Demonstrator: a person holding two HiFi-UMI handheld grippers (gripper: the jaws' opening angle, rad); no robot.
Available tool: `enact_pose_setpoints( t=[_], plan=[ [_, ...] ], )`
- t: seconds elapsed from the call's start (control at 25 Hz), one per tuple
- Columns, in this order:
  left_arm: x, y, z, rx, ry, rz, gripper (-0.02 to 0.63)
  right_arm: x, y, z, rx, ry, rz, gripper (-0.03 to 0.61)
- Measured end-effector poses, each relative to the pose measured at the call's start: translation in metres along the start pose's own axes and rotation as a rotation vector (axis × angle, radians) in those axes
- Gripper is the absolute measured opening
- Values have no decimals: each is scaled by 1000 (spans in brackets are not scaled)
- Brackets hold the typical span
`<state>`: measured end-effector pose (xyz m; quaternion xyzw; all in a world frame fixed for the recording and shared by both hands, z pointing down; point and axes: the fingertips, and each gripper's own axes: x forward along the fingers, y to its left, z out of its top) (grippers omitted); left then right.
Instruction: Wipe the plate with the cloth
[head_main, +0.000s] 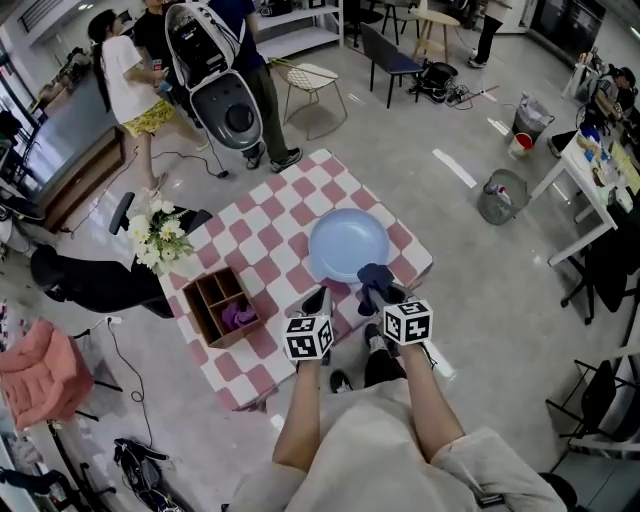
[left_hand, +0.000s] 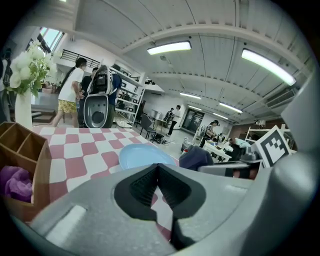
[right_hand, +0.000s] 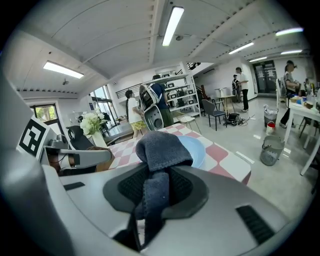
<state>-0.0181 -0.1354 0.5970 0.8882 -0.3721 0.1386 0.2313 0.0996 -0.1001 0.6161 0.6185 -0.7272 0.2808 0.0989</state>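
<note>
Checkered counter (head_main: 262, 238) bearing blue plate (head_main: 348, 243) loose by its right edge, right tool (head_main: 381, 296) clamped on dark cloth (head_main: 372, 275) at the near rim, left tool (head_main: 320, 298) closed, empty: may skid plate off under hard wiping.

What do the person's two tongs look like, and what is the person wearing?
Both the left tongs and the right tongs are smooth grey plastic with black ribbed pads inside. Each carries a white cube printed with black square markers. The person wears a pale beige top with short sleeves.
</note>
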Motion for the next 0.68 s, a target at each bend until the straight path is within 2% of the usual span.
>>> enact_pose_setpoints(
  t=[0.24, 0.68],
  plan=[
    [2, -4, 3, 1, -4, -2, 9, -3, 0, 3, -9, -6, 9, 101],
    [4, -1, -3, 4, 21, 52, 9, -6, -6, 5, -7, -16, 9, 101]
  ],
)
